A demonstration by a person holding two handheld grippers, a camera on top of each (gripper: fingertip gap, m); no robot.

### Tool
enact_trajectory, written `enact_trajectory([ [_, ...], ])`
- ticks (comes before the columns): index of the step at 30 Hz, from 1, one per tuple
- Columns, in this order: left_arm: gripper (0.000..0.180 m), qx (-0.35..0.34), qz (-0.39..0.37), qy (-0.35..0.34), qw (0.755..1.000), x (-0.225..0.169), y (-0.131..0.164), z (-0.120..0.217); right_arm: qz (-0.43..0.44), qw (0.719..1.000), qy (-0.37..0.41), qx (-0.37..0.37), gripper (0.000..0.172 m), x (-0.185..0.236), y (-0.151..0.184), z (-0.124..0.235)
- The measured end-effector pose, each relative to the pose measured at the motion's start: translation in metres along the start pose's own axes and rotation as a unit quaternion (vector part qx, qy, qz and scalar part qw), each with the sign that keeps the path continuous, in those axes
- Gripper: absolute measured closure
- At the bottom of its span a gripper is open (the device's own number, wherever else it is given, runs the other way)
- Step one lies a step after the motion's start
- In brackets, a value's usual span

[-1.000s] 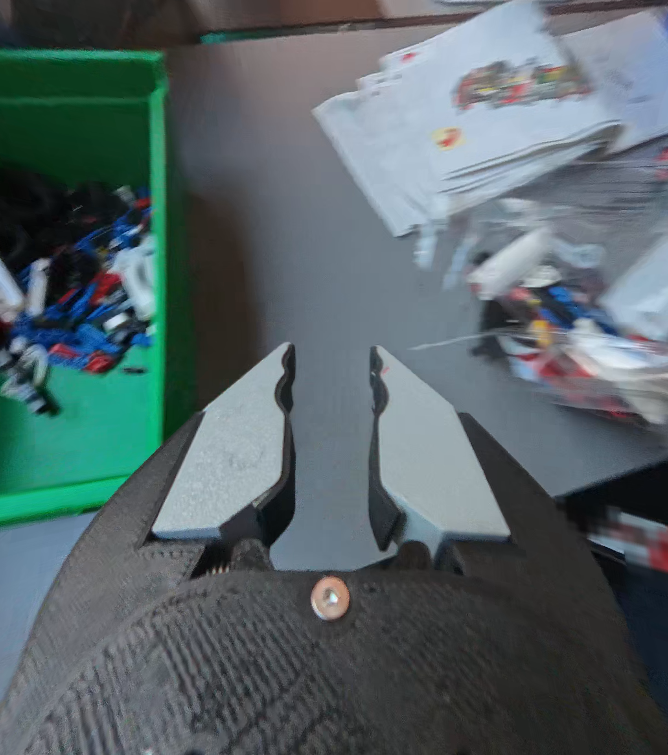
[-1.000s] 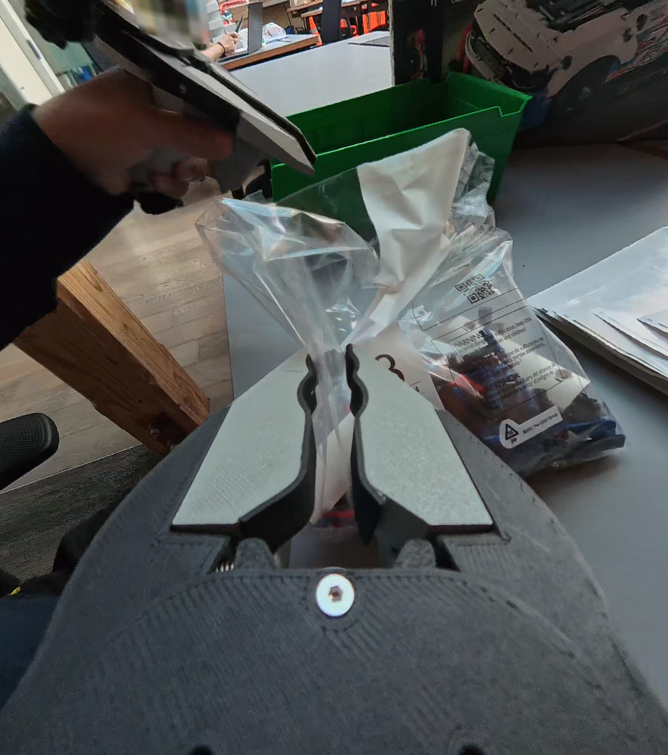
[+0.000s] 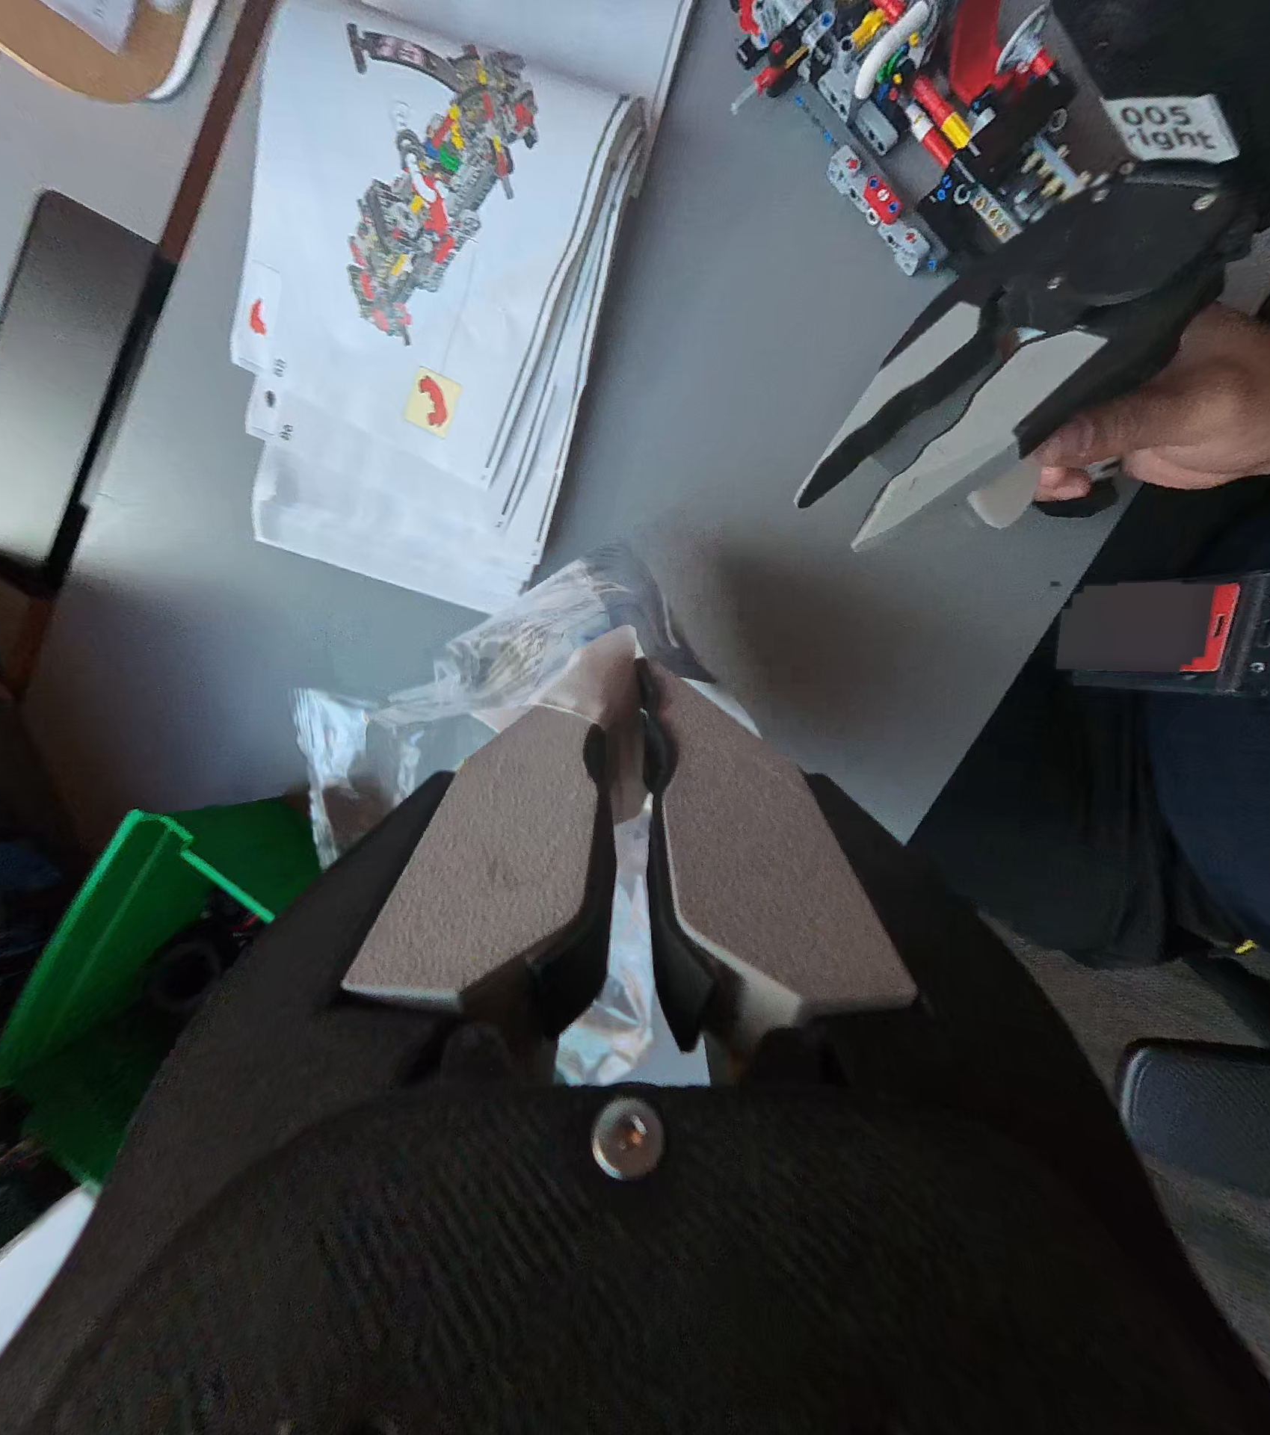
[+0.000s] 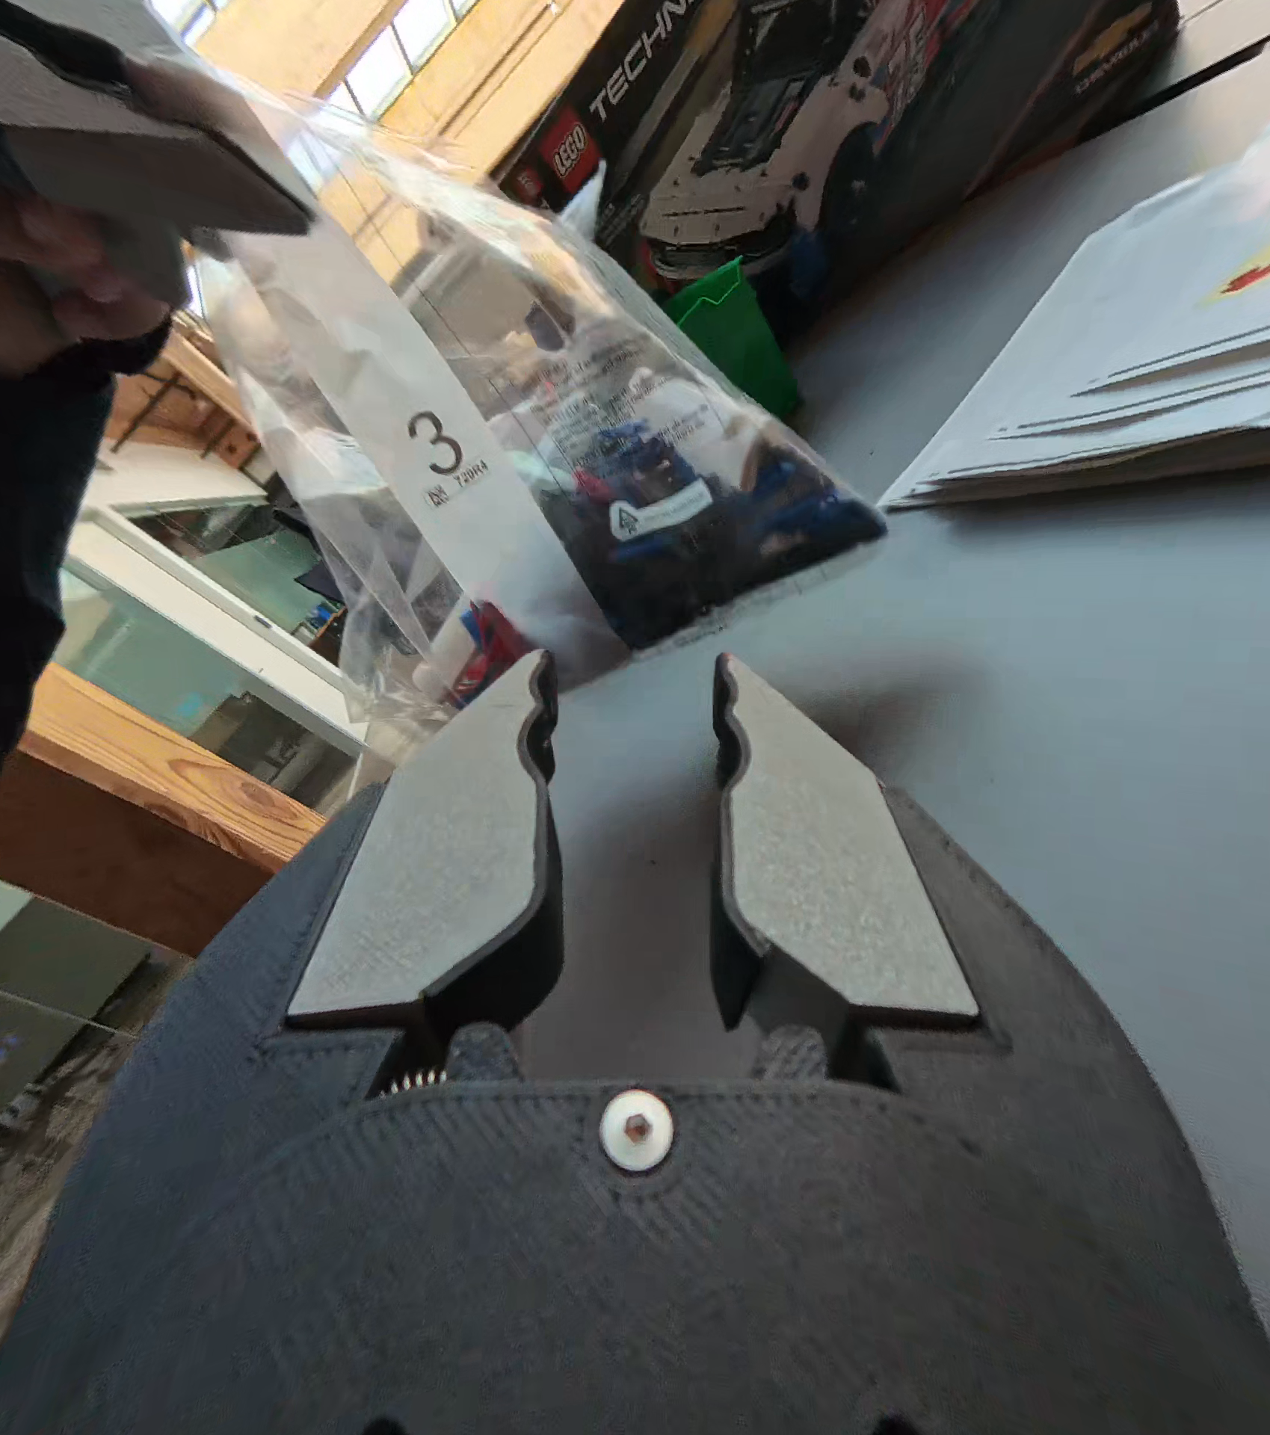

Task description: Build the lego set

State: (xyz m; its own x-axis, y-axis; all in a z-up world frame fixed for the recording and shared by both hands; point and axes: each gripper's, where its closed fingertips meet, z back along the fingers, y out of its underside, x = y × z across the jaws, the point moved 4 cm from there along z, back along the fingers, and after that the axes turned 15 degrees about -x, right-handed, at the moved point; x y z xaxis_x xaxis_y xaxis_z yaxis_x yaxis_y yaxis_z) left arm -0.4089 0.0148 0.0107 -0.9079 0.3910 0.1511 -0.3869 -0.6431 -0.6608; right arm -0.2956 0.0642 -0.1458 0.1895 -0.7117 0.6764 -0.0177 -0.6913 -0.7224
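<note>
Clear plastic bag [image 4: 507, 435] of small blue, red and white parts hangs from the left gripper [image 3: 639, 699], whose fingers are now clamped on its upper edge – a second ago they stood apart over bare tabletop [image 3: 732, 373]. The right gripper [image 4: 635, 699], then pinched on the bag, now stands open and empty just beside the bag's bottom near the tabletop's near edge. 1 gripper carries the bag.

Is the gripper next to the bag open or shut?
Open. The right gripper has bare grey table between its fingers; the bag hangs beyond, unheld by it.
</note>
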Motion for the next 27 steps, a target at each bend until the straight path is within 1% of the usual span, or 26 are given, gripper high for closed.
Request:
enact_trajectory([
  [3,0.180,0.004,-0.038,-0.013,0.999,0.005,-0.013,0.022,-0.048,0.999,-0.007,-0.005,0.138,0.001,0.006,-0.009],
  [5,0.180,-0.003,-0.045,-0.010,0.999,0.005,-0.020,0.035,-0.075,0.997,-0.019,-0.018,0.141,0.000,0.001,-0.018],
  [7,0.180,-0.016,-0.042,-0.011,0.999,0.006,-0.025,0.047,-0.101,0.994,-0.014,-0.031,0.141,-0.009,-0.007,-0.029],
  [8,0.180,-0.022,-0.038,-0.012,0.999,0.006,-0.026,0.051,-0.129,0.991,-0.017,-0.034,0.138,-0.012,-0.010,-0.034],
  [11,0.180,-0.041,-0.022,-0.008,0.999,0.002,-0.030,0.062,-0.204,0.977,-0.030,-0.050,0.137,-0.022,-0.018,-0.045],
  [13,0.180,-0.047,-0.026,-0.004,0.999,-0.005,-0.031,0.067,-0.218,0.973,-0.044,-0.065,0.136,-0.024,-0.020,-0.046],
  [16,0.180,-0.052,-0.037,0.009,0.998,-0.017,-0.035,0.073,-0.223,0.967,-0.066,-0.101,0.140,-0.025,-0.024,-0.045],
  [19,0.180,-0.055,-0.043,0.008,0.998,-0.022,-0.038,0.078,-0.258,0.956,-0.089,-0.107,0.138,-0.026,-0.025,-0.050],
  [20,0.180,-0.056,-0.042,0.009,0.998,-0.024,-0.039,0.079,-0.268,0.952,-0.103,-0.110,0.140,-0.024,-0.026,-0.051],
  [22,0.180,-0.056,-0.041,0.009,0.998,-0.025,-0.040,0.080,-0.281,0.943,-0.133,-0.122,0.152,-0.018,-0.029,-0.051],
  [24,0.180,-0.056,-0.043,0.013,0.997,-0.027,-0.040,0.081,-0.271,0.942,-0.142,-0.137,0.158,-0.014,-0.033,-0.050],
  [25,0.180,-0.058,-0.042,0.016,0.997,-0.028,-0.041,0.081,-0.268,0.942,-0.144,-0.143,0.158,-0.014,-0.034,-0.050],
  [26,0.180,-0.060,-0.042,0.015,0.997,-0.028,-0.041,0.082,-0.267,0.943,-0.140,-0.140,0.154,-0.015,-0.034,-0.051],
  [27,0.180,-0.062,-0.043,0.014,0.997,-0.028,-0.042,0.083,-0.270,0.943,-0.138,-0.134,0.139,-0.017,-0.033,-0.052],
])
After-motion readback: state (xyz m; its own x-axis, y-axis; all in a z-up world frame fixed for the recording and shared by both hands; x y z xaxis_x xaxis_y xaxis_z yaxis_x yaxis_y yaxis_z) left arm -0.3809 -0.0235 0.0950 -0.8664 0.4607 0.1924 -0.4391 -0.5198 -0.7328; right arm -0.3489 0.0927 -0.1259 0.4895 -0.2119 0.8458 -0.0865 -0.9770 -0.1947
